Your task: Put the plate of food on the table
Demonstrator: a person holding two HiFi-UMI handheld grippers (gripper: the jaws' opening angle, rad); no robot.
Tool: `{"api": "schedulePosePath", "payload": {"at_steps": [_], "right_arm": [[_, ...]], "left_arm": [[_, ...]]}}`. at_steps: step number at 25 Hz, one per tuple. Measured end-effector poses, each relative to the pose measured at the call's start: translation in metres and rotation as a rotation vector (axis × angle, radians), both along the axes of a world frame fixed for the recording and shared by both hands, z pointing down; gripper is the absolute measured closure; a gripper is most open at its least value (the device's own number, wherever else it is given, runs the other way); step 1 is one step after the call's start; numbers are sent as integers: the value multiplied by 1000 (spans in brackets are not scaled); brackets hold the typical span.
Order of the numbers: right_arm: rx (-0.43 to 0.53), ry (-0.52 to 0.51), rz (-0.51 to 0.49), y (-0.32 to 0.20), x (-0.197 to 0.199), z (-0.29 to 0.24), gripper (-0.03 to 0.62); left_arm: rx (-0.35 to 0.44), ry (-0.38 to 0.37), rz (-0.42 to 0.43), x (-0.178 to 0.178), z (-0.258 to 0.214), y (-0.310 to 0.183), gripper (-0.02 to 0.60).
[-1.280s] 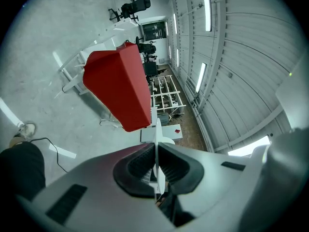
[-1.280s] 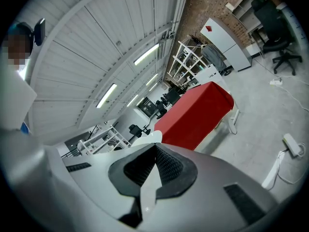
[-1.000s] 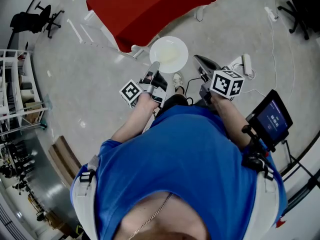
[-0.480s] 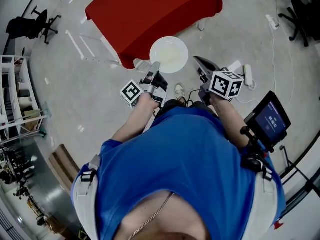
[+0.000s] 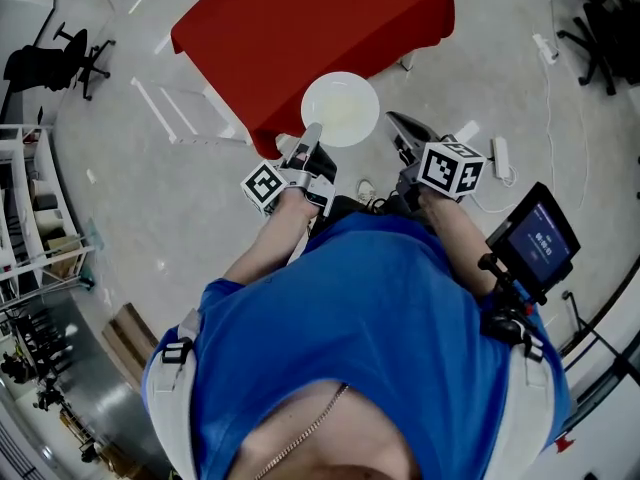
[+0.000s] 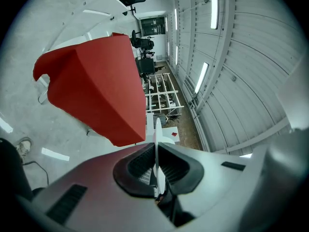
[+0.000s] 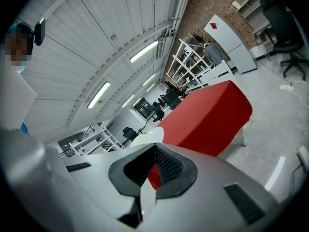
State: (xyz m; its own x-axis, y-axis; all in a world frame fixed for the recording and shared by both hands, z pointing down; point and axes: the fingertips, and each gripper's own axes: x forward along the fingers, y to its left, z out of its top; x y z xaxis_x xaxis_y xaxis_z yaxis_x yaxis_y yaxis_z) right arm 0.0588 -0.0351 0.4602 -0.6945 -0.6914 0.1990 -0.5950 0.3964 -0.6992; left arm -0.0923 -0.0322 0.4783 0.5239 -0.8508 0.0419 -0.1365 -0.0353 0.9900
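The left tongs [image 5: 309, 136] are clamped on the near rim of the white plate [image 5: 340, 108], which is held in the air at the near edge of the red desk [image 5: 300, 18]. The right tongs [image 5: 395, 123] are closed on nothing, just beside the plate's right edge.

One plate [image 5: 340, 109], one red table [image 5: 300, 28] — two claws [image 5: 311, 134] [image 5: 393, 122]

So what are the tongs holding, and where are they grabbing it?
The left tongs pinch the white plate by its near rim. The right tongs are shut on nothing.
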Motion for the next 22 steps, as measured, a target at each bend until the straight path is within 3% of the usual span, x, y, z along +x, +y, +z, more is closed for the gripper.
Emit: {"api": "schedulePosePath", "payload": {"at_steps": [9, 15, 22], "right_arm": [[-82, -32, 53, 8, 10, 15, 592], [-42, -9, 25, 1, 8, 9, 592], [-40, -19, 1, 2, -2, 7, 592]], "left_arm": [[-117, -71, 26, -2, 21, 15, 565], [-76, -22, 14, 5, 18, 11, 565], [-46, -29, -8, -5, 11, 15, 565]]}}
